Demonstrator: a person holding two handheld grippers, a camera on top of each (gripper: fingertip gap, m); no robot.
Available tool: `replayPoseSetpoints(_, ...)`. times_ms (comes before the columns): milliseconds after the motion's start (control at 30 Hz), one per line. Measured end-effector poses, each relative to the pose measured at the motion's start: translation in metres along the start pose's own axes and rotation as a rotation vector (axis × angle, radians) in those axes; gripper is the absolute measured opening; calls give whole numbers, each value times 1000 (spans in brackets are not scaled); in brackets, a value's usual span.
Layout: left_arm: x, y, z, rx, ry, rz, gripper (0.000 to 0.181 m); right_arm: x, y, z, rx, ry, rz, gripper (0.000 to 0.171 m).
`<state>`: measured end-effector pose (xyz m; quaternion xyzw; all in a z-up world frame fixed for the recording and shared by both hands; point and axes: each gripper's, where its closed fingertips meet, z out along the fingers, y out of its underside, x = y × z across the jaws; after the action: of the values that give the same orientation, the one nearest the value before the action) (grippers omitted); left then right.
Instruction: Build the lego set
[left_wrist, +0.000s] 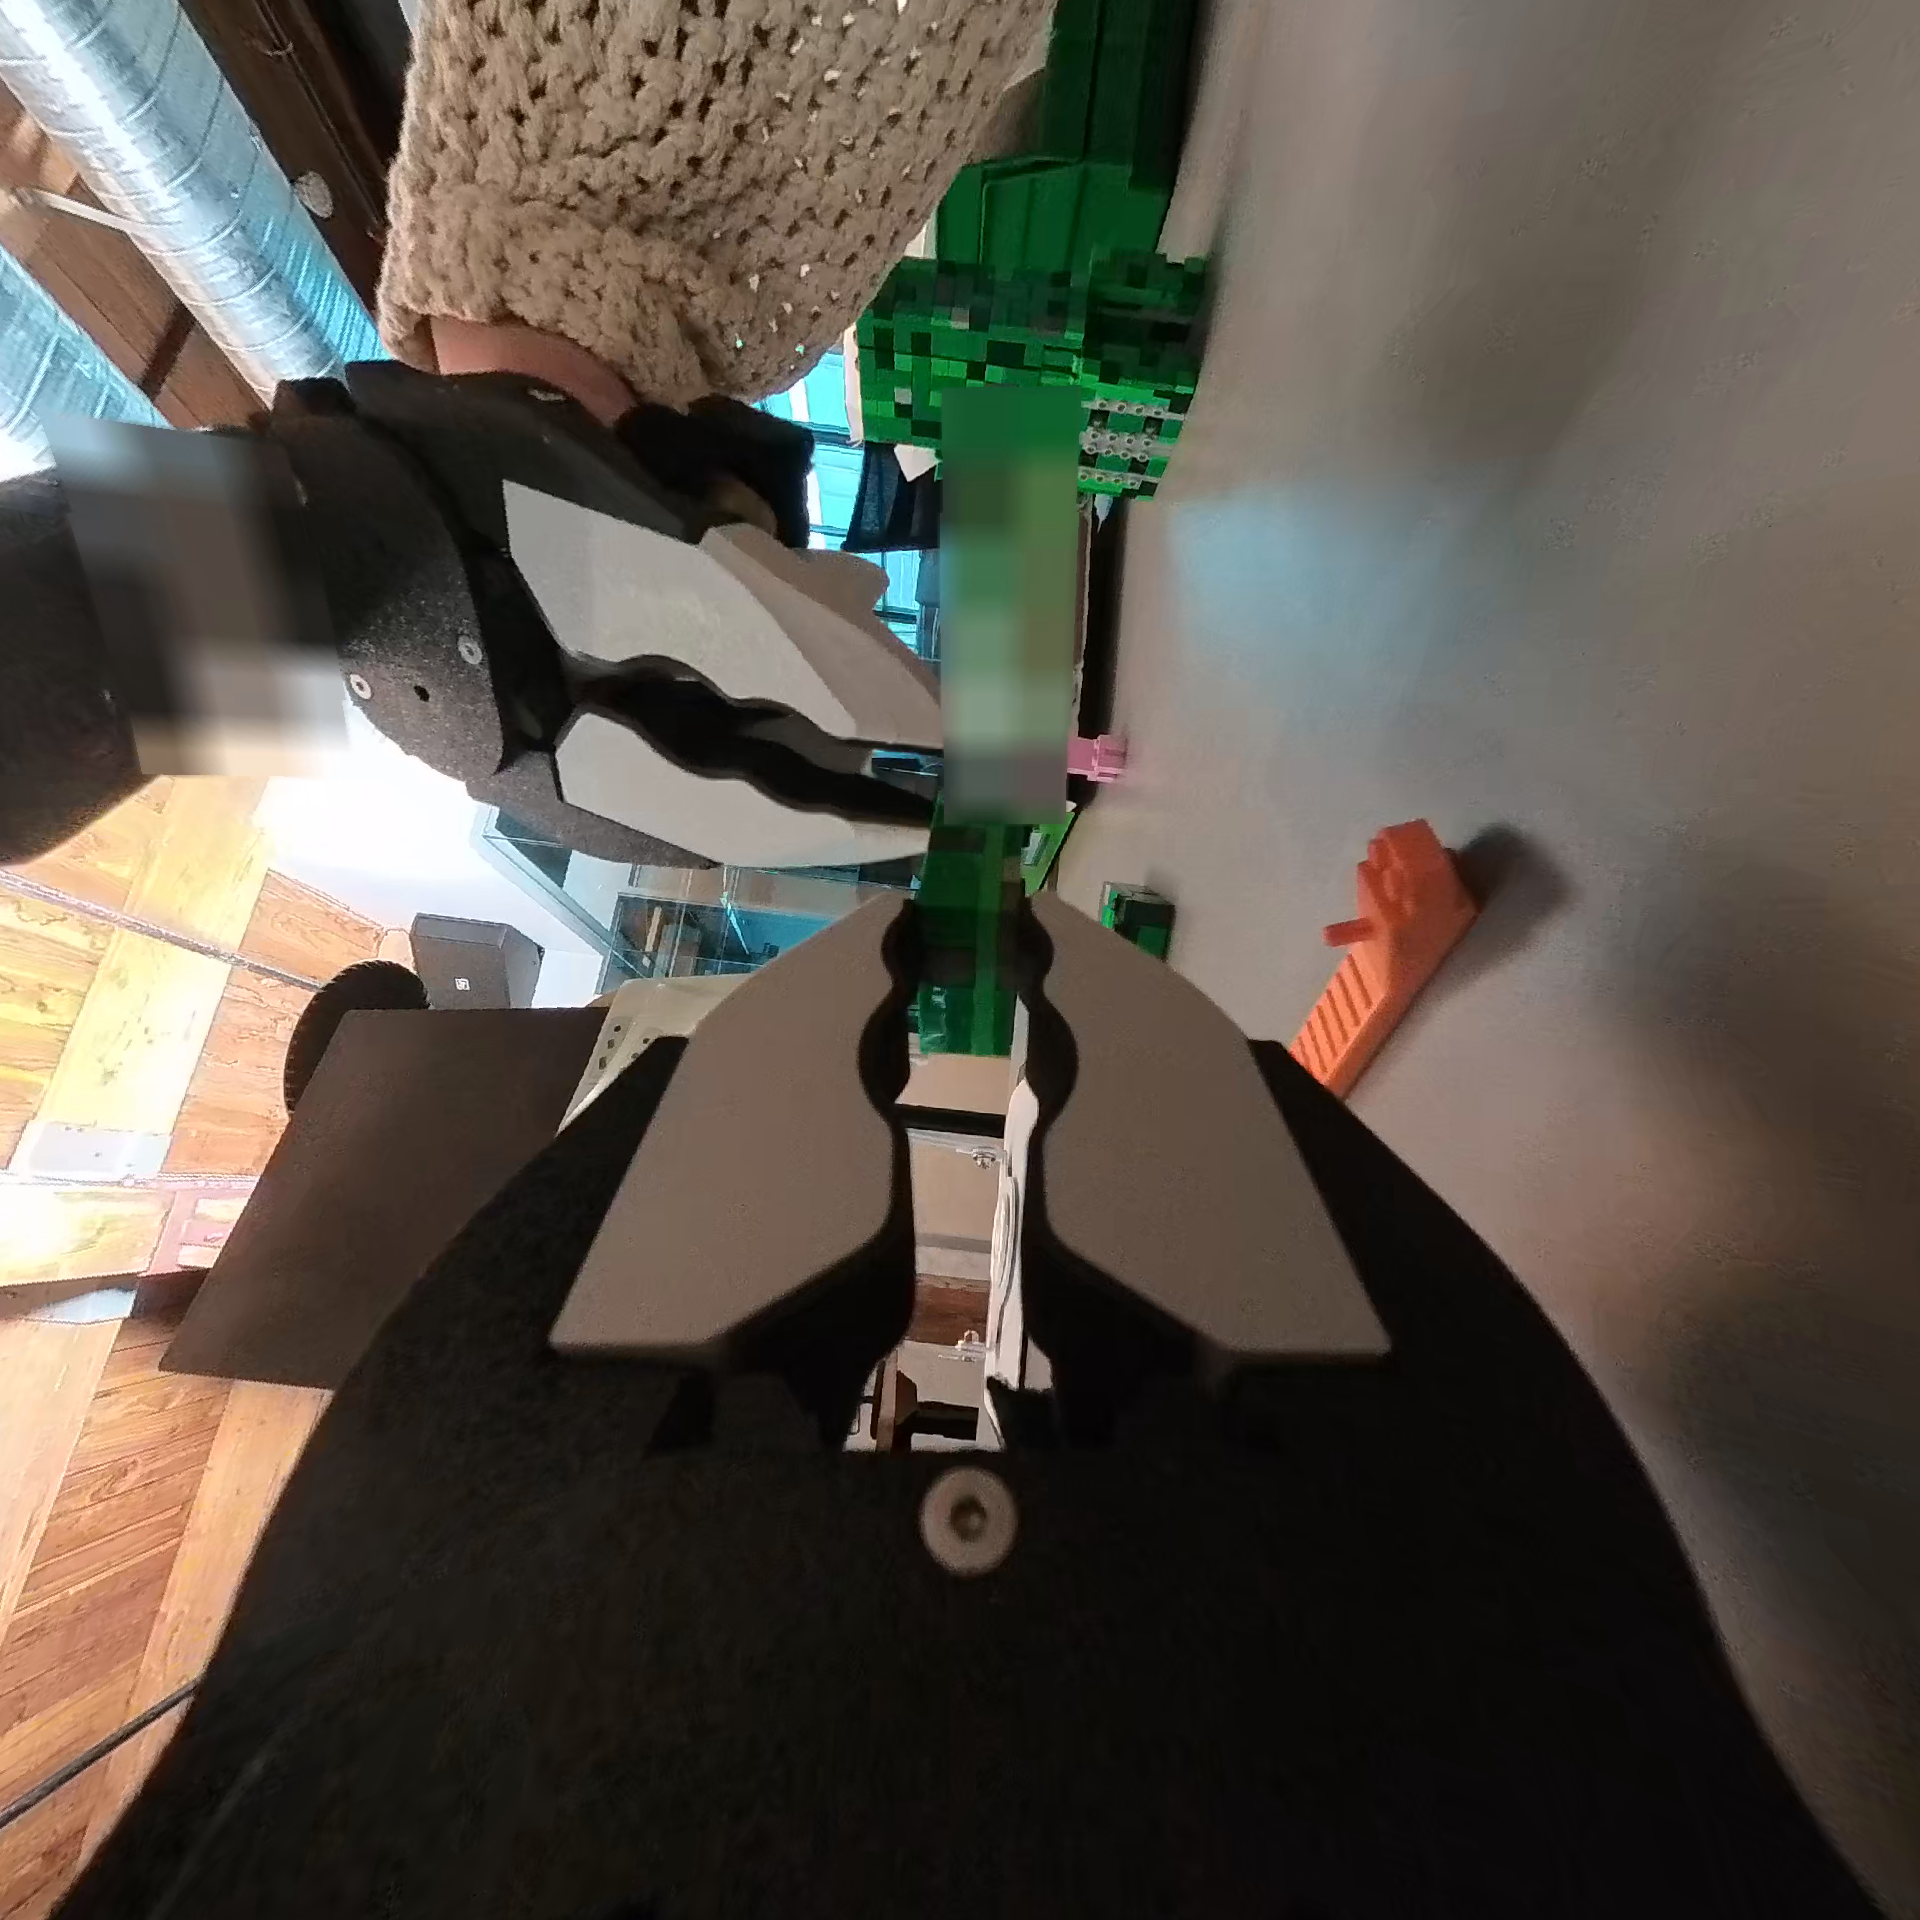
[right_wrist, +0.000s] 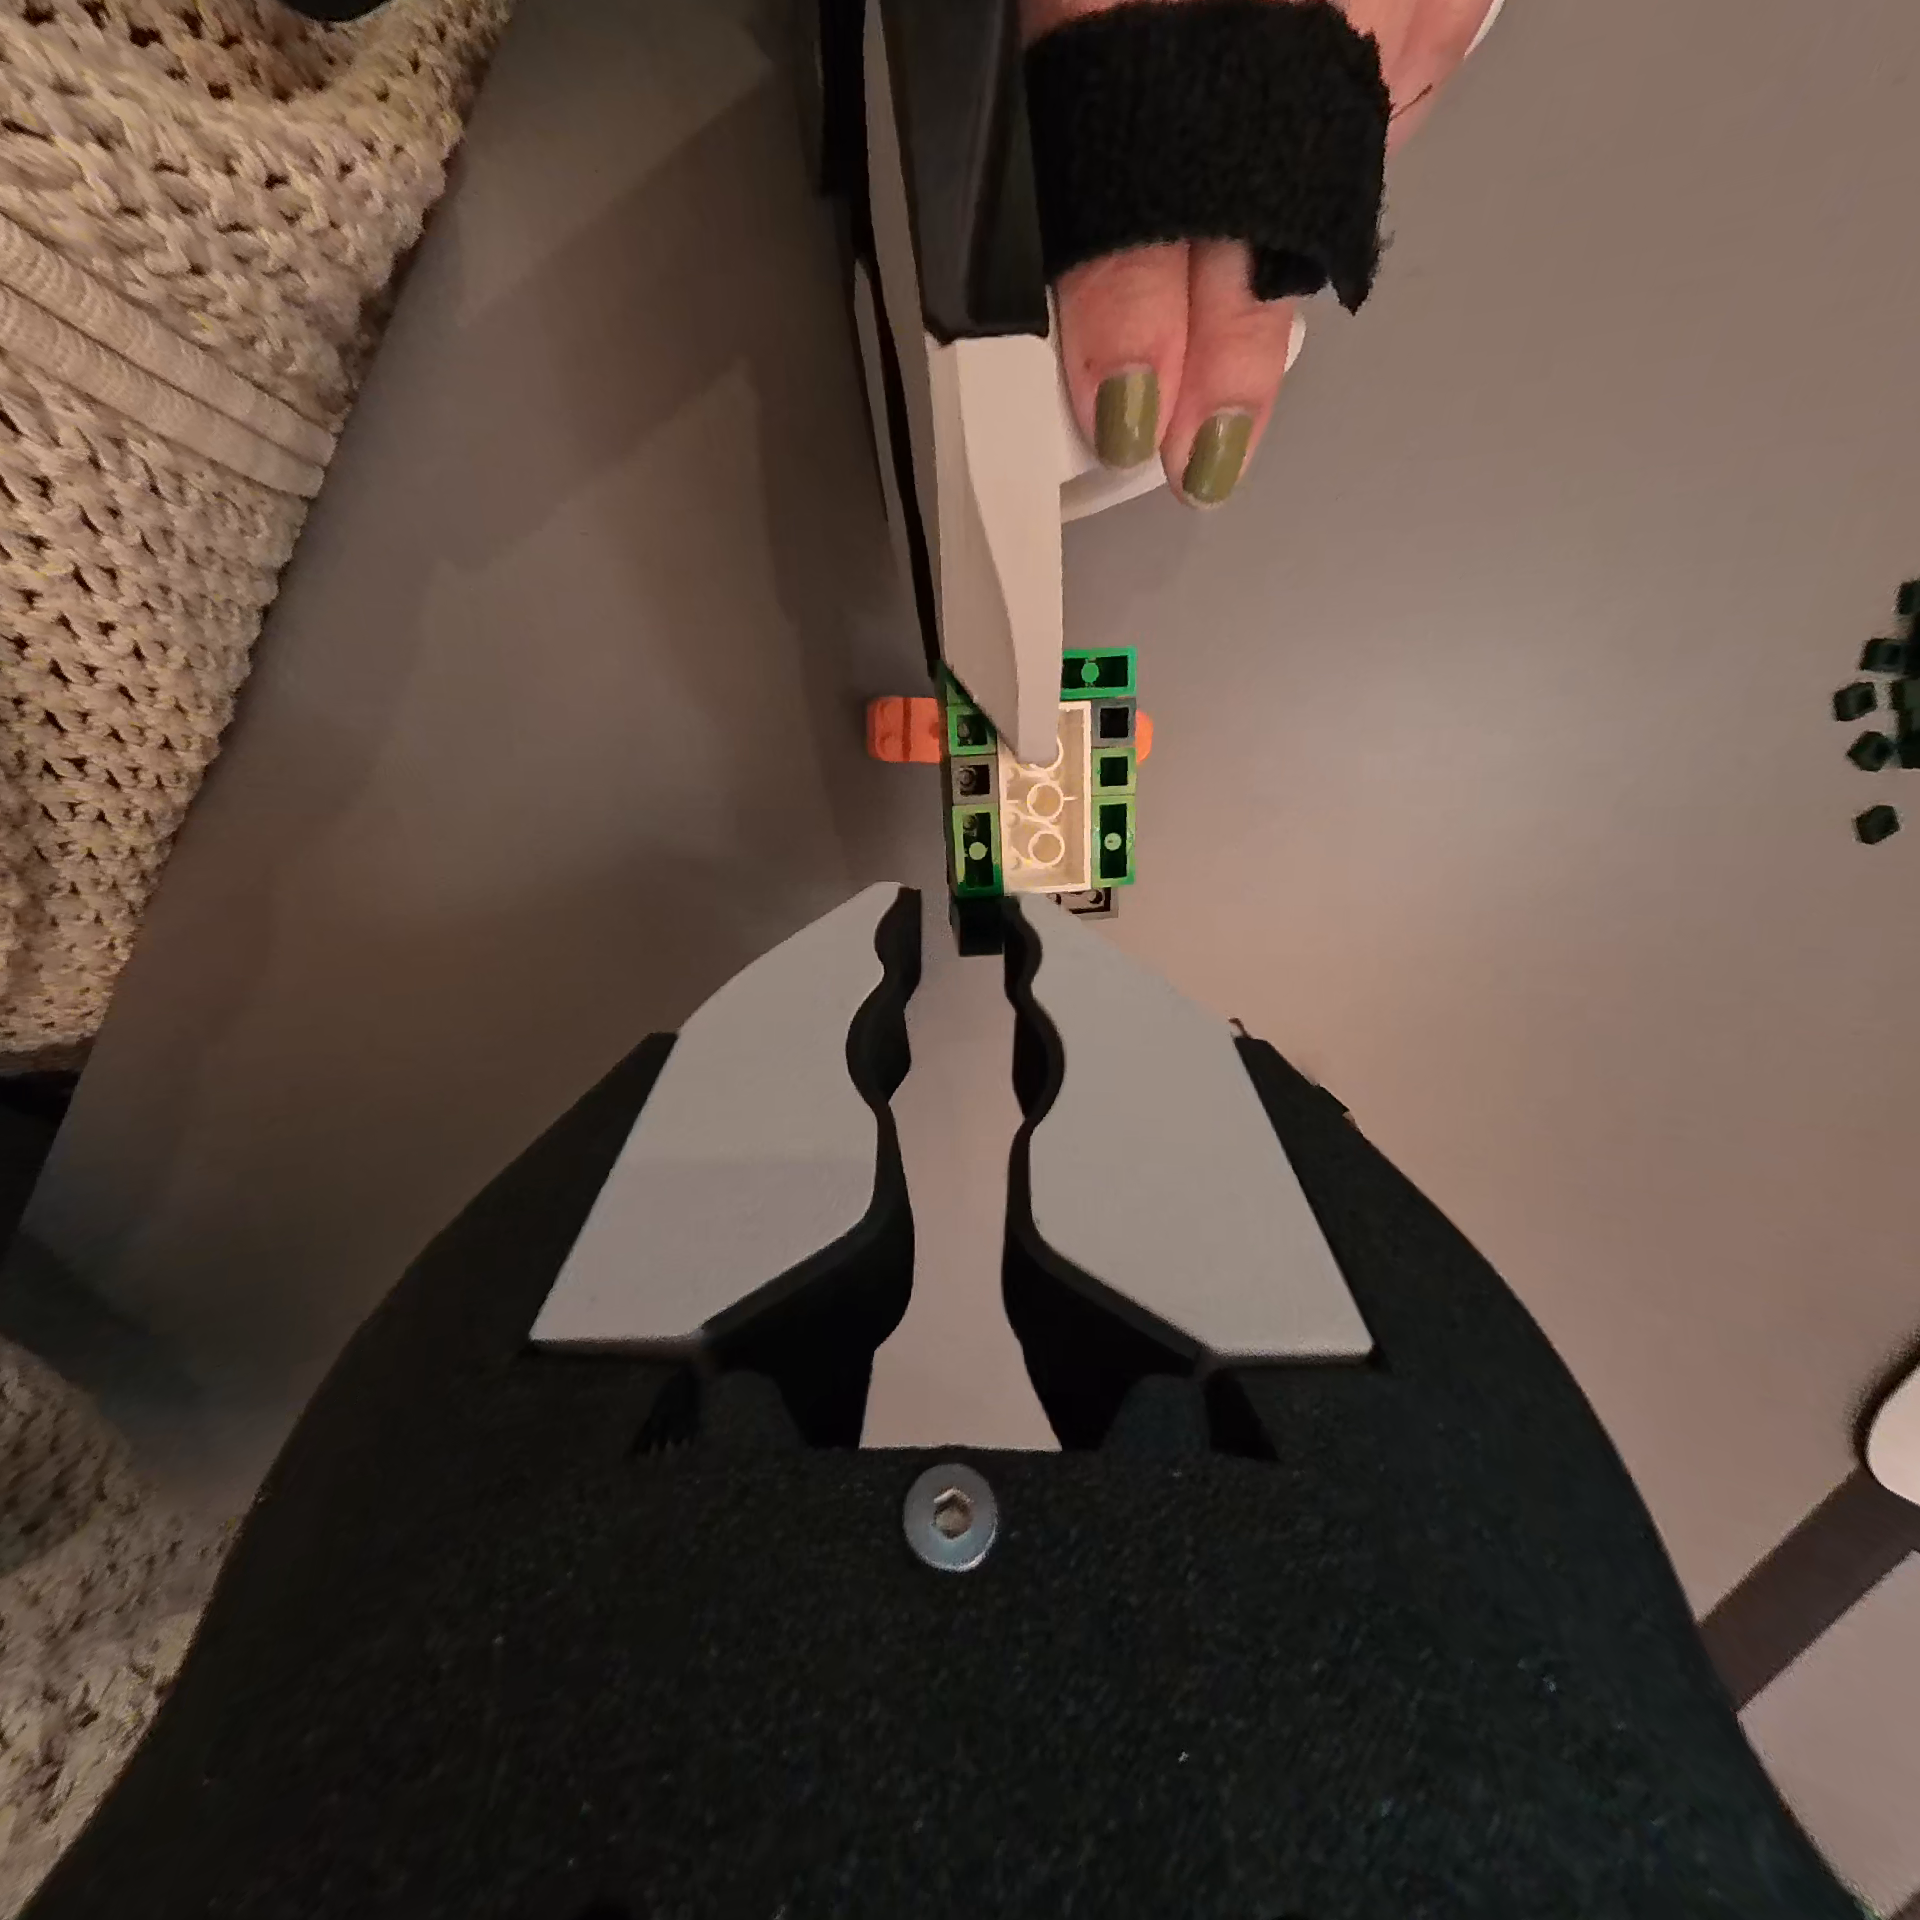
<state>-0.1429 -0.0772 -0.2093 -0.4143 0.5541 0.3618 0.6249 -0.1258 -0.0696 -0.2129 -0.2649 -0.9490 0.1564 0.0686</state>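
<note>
fingers of my left gripper (left_wrist: 966, 914) clamp a green lego column (left_wrist: 961, 997), its long axis running straight out from the tips. beyond them my right gripper (left_wrist: 899, 784) comes in from the side, nearly closed; what it pinches i cannot tell. from the right view, my right gripper (right_wrist: 961, 904) grips a dark piece at the near edge of the green-and-white block (right_wrist: 1039, 800), above the grey table (right_wrist: 1507, 727). farther off lies an orange separator (left_wrist: 1382, 966). i judge alignment along the column decides the next press.
</note>
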Motion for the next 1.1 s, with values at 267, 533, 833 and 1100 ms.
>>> replayPoseSetpoints(267,0,0,0,-2,0,-1,18,0,0,-1,5,9,-4,15)
replayPoseSetpoints(533,-3,2,0,-10,-12,-10,18,5,-6,-6,46,64,-13,18)
replayPoseSetpoints(833,-22,16,-3,-52,-94,-138,18,20,-21,-32,276,335,-4,40)
replayPoseSetpoints(1100,-32,21,-5,-49,-135,-251,18,40,-13,-42,281,943,-172,48)
